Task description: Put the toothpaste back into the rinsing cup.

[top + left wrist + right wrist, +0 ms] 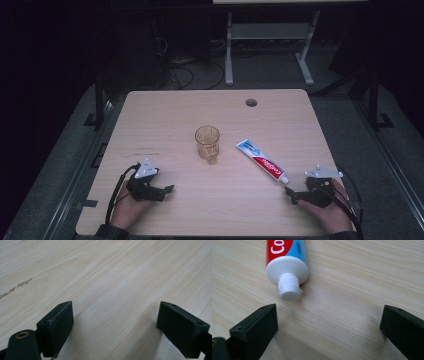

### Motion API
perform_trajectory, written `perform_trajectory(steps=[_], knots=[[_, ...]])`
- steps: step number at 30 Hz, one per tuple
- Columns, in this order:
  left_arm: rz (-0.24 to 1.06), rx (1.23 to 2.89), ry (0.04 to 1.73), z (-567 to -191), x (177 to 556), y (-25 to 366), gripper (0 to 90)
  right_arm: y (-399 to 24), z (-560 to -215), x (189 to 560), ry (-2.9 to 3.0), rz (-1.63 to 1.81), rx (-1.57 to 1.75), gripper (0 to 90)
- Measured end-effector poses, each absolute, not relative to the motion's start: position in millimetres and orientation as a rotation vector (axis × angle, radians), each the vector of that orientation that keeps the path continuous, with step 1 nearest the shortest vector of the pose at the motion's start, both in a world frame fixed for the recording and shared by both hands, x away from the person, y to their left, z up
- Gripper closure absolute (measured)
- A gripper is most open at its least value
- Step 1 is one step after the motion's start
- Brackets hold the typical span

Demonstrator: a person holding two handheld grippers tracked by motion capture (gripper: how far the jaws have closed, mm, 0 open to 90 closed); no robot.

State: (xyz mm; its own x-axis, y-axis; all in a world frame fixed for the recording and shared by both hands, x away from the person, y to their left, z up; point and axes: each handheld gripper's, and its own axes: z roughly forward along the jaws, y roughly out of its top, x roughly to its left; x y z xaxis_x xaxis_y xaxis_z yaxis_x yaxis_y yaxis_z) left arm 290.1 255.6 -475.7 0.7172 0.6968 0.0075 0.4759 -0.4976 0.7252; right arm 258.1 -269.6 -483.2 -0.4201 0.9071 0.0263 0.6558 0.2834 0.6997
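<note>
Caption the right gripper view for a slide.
Open right gripper facing the white-capped red, white and blue toothpaste tube on the light wooden table.

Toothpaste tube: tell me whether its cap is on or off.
On. The toothpaste tube lies flat on the table, and the white ribbed cap sits on its nozzle, facing the open right gripper.

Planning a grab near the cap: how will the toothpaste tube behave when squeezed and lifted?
The tube looks soft-walled, so it would probably dent. Lying flat, it likely won't roll. The ribbed cap probably gives the firmer hold.
</note>
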Motion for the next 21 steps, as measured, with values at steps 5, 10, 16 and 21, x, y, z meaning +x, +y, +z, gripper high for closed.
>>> perform_trajectory(steps=[5,10,16,21], knots=[[0.39,2.191,0.886,-475.7,290.3,255.6,13.3,-270.1,-483.1,258.1,2.191,0.918,1.398,2.0],[0.391,2.193,0.885,-475.6,290.5,255.7,13.3,-271.5,-481.5,255.6,2.202,0.938,1.371,11.8],[0.391,2.191,0.887,-475.7,290.3,255.6,13.3,-275.0,-475.2,250.9,2.235,0.939,1.366,30.1],[0.391,2.191,0.886,-475.7,290.3,255.6,13.3,-276.6,-468.6,248.4,2.282,0.944,1.399,37.6]])
